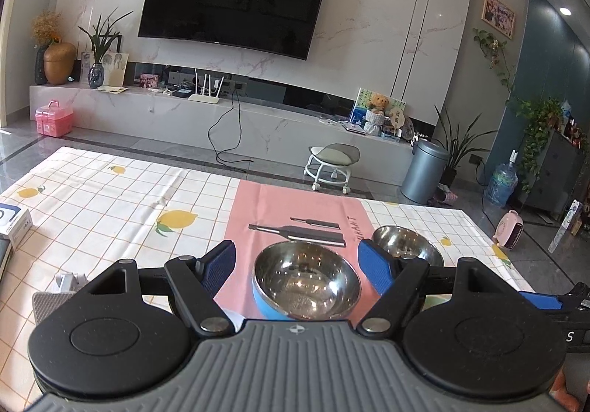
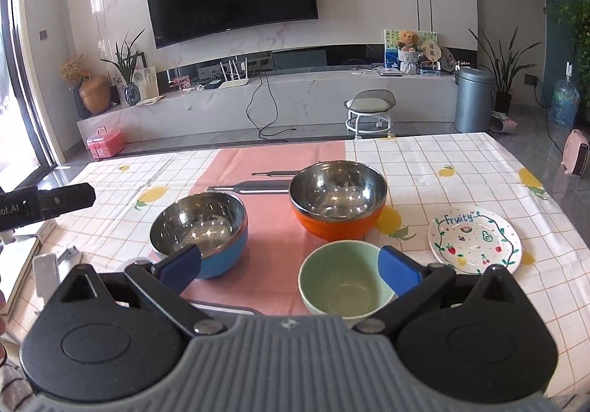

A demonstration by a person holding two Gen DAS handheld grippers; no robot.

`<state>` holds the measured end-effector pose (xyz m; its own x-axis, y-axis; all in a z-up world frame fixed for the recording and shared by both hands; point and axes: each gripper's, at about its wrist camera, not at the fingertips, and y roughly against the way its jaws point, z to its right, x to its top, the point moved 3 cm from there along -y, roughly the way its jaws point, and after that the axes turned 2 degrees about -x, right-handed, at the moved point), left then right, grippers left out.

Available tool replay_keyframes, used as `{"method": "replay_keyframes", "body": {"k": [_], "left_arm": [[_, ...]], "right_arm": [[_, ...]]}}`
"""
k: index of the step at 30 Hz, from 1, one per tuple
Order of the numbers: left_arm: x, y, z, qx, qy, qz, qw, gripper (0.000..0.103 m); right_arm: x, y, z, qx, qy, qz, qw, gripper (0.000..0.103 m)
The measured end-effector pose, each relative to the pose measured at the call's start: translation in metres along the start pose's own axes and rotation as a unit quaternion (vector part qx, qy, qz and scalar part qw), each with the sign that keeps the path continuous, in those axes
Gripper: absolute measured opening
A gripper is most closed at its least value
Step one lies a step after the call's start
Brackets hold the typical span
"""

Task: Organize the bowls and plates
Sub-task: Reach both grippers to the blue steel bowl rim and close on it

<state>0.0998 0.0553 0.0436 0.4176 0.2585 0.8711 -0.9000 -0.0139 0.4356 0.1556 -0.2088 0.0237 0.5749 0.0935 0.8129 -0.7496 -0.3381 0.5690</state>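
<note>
My left tongs (image 1: 297, 266) were wide open around the blue bowl (image 1: 306, 283) on the table (image 1: 110, 198); my right tongs (image 2: 289, 266) gaped by the green bowl (image 2: 344, 279); shiny bowls might slip if I squeezed badly.

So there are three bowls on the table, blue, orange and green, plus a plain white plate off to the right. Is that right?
Not quite: the plate isn't plain. The right wrist view shows it painted with fruit and the word "Fruity". The blue bowl, orange bowl and green bowl are as you say.
</note>
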Motion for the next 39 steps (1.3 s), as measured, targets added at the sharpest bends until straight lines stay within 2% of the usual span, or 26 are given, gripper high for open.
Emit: {"method": "replay_keyframes", "body": {"k": [9,13,17,20,24,29,33,36,39], "left_arm": [[0.014,-0.03,0.001,0.007,-0.03,-0.009,0.9995,0.089],[0.01,-0.046,0.0,-0.003,-0.042,-0.038,0.9984,0.089],[0.005,-0.055,-0.007,0.007,-0.035,-0.05,0.9981,0.089],[0.002,-0.06,-0.014,0.003,-0.024,-0.058,0.998,0.089],[-0.003,-0.067,-0.026,0.002,0.001,-0.067,0.9978,0.089],[-0.009,-0.076,-0.037,-0.011,0.032,-0.077,0.9964,0.089],[-0.014,-0.081,-0.045,-0.016,0.071,-0.07,0.9949,0.084],[-0.02,-0.087,-0.045,-0.031,0.09,-0.091,0.9913,0.083],[-0.029,-0.096,-0.037,-0.024,0.068,-0.12,0.9901,0.082]], "right_arm": [[0.045,-0.041,-0.004,0.03,-0.069,-0.018,0.997,0.1],[0.058,-0.066,-0.019,0.025,-0.068,-0.049,0.996,0.099],[0.069,-0.086,-0.028,0.003,-0.06,-0.061,0.996,0.096],[0.064,-0.097,-0.028,-0.007,-0.073,-0.057,0.996,0.096],[0.042,-0.115,-0.037,0.014,-0.066,-0.055,0.996,0.082],[0.019,-0.128,-0.054,0.012,-0.029,-0.061,0.998,0.082],[0.008,-0.145,-0.052,0.018,-0.058,-0.093,0.994,0.061],[0.005,-0.152,-0.05,0.012,-0.07,-0.106,0.992,0.06],[0.002,-0.155,-0.05,-0.007,-0.064,-0.103,0.993,0.06]]}}
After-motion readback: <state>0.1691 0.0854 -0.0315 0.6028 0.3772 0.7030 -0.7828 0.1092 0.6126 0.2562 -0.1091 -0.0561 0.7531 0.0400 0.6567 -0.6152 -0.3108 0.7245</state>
